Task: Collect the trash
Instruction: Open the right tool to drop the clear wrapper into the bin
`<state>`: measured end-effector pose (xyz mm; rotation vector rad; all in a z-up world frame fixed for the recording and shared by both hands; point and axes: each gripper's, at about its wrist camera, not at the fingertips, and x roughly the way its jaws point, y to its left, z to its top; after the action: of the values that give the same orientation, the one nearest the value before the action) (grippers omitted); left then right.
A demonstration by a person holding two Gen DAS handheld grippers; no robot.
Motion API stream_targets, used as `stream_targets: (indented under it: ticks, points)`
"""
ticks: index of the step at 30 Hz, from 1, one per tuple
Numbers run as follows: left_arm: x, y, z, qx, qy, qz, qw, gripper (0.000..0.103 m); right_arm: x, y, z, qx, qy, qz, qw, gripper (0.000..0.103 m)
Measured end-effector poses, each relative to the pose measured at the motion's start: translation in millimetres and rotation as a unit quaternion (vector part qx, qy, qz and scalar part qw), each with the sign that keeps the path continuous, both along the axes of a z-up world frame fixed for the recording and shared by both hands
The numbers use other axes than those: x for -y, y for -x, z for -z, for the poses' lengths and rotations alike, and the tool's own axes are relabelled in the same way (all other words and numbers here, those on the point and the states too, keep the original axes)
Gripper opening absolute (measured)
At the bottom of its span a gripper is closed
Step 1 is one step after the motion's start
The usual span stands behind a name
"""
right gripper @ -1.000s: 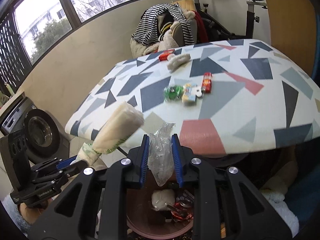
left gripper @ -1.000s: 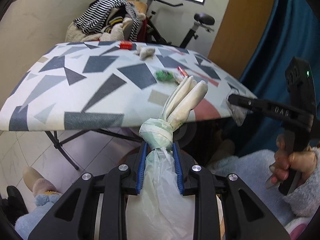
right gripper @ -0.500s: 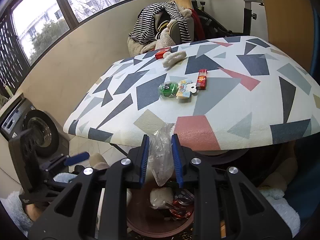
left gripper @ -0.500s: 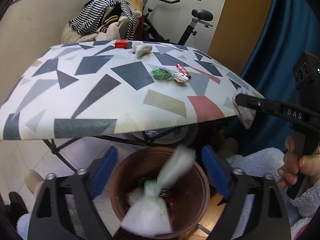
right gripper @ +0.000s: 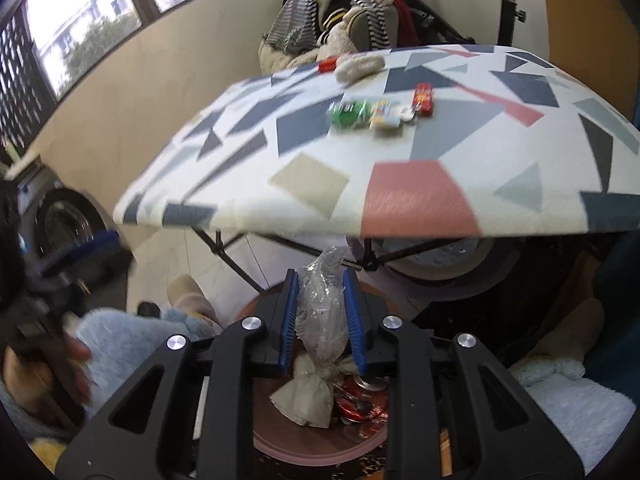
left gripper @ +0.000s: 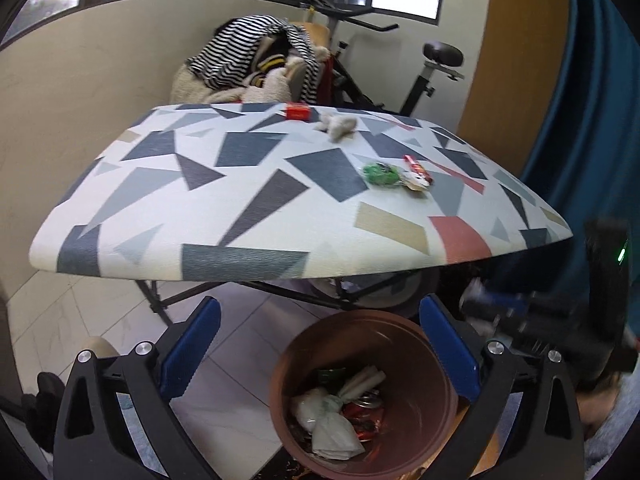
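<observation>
Mid-drop step. My right tool is clamped on a clear plastic wrapper, sitting directly above the brown bin; next move, I judge: spread its fingers so the wrapper falls in. My left tool is spread wide, empty, above the bin. More wrappers lie on the counter.

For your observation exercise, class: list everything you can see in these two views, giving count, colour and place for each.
Table: one, white with geometric patches, centre.
Bin: one, brown, on the floor before the table.
Knotted bag: one, whitish, in the bin.
Green wrapper: one, on the table.
Red wrappers: one beside the green, one at the far edge.
Exercise bike: one, black, behind.
Clear plastic: one, in the right tongs.
Left tongs: open.
Right tongs: shut.
</observation>
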<state>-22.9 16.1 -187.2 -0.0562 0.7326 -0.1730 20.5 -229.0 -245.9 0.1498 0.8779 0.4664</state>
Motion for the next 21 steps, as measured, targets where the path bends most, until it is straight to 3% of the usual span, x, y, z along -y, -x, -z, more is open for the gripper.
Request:
stream_targets:
  ticks: [7, 17, 19, 21]
  points:
    - [-9.5, 0.4, 10.3, -0.018, 0.009, -0.021, 0.9996, 0.097, -35.4, -5.7, 42.3, -0.040, 0.058, -0.047, 0.996, 0.026]
    - [-4.6, 2.5, 15.5, -0.020, 0.001, -0.010, 0.9997, 0.097, -37.0, 1.0, 53.7, -0.031, 0.061, -0.046, 0.997, 0.031]
    - [-3.5, 2.5, 15.3, -0.019, 0.000, -0.008, 0.9998, 0.097, -36.3, 2.3, 53.1, -0.025, 0.058, -0.038, 0.997, 0.036]
    - [-2.7, 2.3, 15.4, -0.018, -0.002, -0.007, 0.9998, 0.097, -36.6, 6.7, 52.3, -0.020, 0.059, -0.033, 0.998, 0.051]
